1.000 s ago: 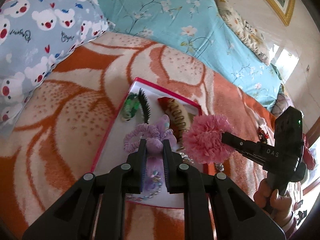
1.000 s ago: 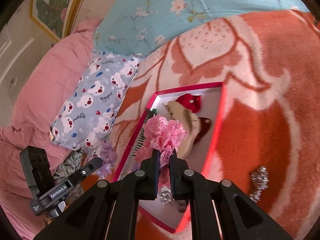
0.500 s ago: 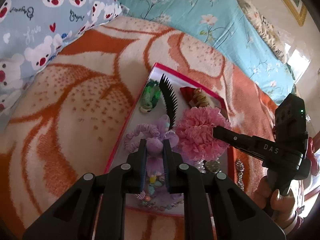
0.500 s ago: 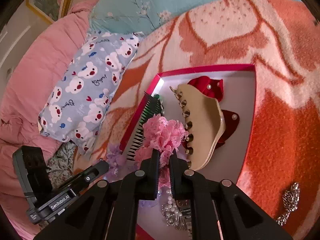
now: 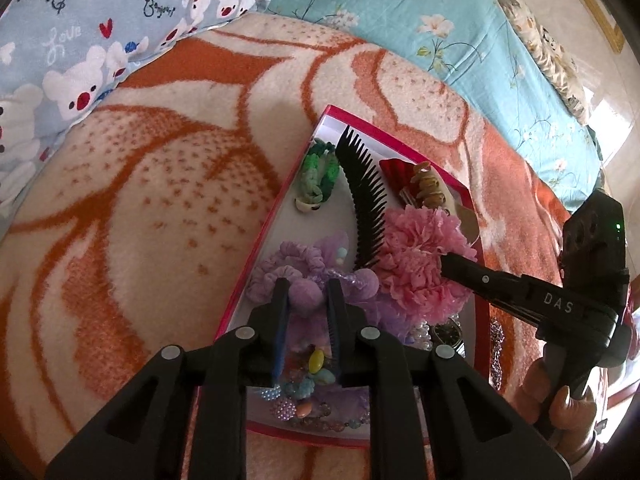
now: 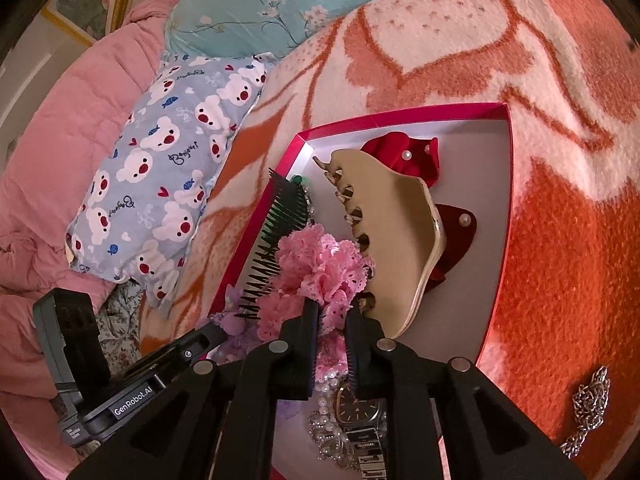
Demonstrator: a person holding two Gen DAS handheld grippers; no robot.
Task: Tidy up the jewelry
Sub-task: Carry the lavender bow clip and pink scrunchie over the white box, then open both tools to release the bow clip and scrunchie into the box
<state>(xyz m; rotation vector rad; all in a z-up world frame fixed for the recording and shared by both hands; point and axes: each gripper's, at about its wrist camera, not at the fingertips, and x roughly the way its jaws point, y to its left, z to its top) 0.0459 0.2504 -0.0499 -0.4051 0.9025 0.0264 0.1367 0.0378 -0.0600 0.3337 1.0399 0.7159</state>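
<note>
Black fingers of the left gripper (image 5: 307, 294) reach in from 6 o'clock, pinched on a purple pompom (image 5: 306, 299) low over the near-left part of the red box (image 5: 256, 256). Beads (image 5: 316, 364) lie beneath the fingers. Right gripper (image 6: 333, 312) enters from 6 o'clock in its own view, fingers clamped on the pink flower (image 6: 320, 268), held low over the box interior. In the left view it comes in from 3 o'clock, level, a hand (image 5: 560, 400) on its handle at 4 o'clock. Watch (image 6: 356, 410) and pearls (image 6: 324, 432) sit under the right fingers. Beyond: black comb (image 5: 366, 208) runs toward 12, beige claw clip (image 6: 396, 232) over red bows (image 6: 404, 152) at the far end, green scrunchie (image 5: 318, 174) at the far-left corner. Silver chain (image 6: 588, 408) lies outside on the blanket (image 5: 140, 200) at 4 o'clock. Pillow (image 6: 160, 168) at 10.
</note>
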